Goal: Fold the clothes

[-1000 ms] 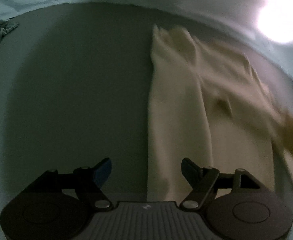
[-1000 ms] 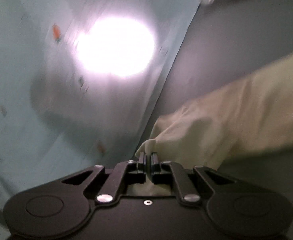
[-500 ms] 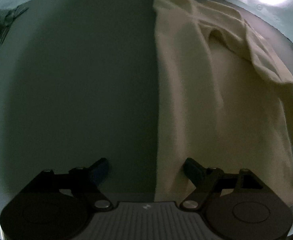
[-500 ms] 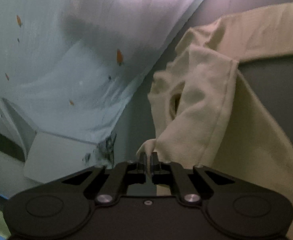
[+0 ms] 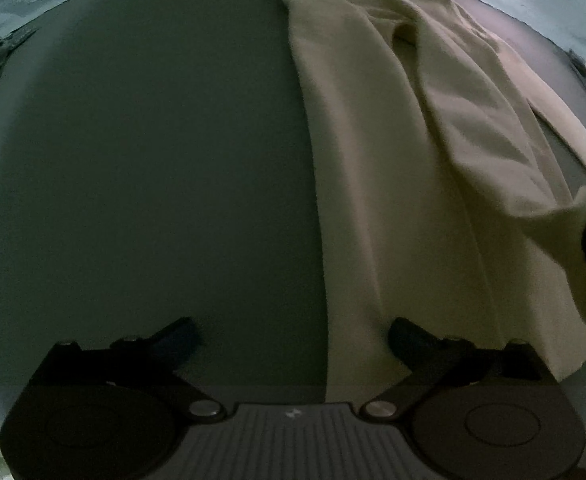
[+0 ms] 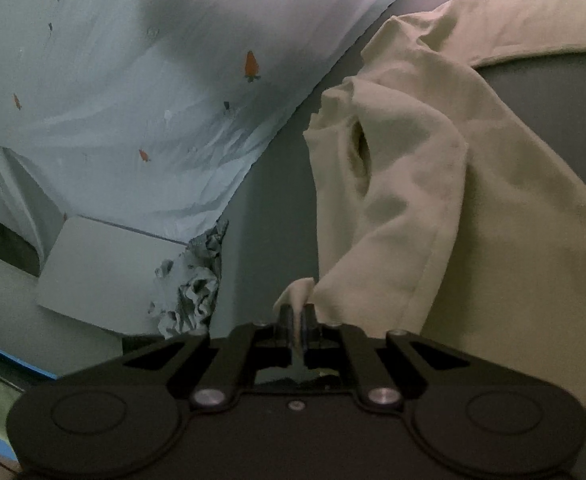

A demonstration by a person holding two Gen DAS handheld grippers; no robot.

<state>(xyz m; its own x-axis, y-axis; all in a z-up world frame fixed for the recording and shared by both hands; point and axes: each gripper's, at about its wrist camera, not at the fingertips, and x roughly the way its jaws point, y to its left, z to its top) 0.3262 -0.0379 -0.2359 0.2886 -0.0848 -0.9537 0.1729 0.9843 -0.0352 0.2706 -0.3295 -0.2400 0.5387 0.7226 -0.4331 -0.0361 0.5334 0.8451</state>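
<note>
The cream garment [image 5: 393, 168] lies stretched along the right half of the dark grey surface [image 5: 153, 160], a folded layer draped across its far side. The left gripper [image 5: 293, 330] hovers low over the garment's near edge with its jaws spread wide and nothing between them — one finger over bare surface, the other over cloth. The right gripper [image 6: 297, 316] is clamped tight on a small corner of the cream garment [image 6: 433, 208], lifting that flap. Beyond the surface's edge lie a pale blue sheet [image 6: 133, 100] with carrot prints and a crumpled patterned cloth [image 6: 193, 280].
</note>
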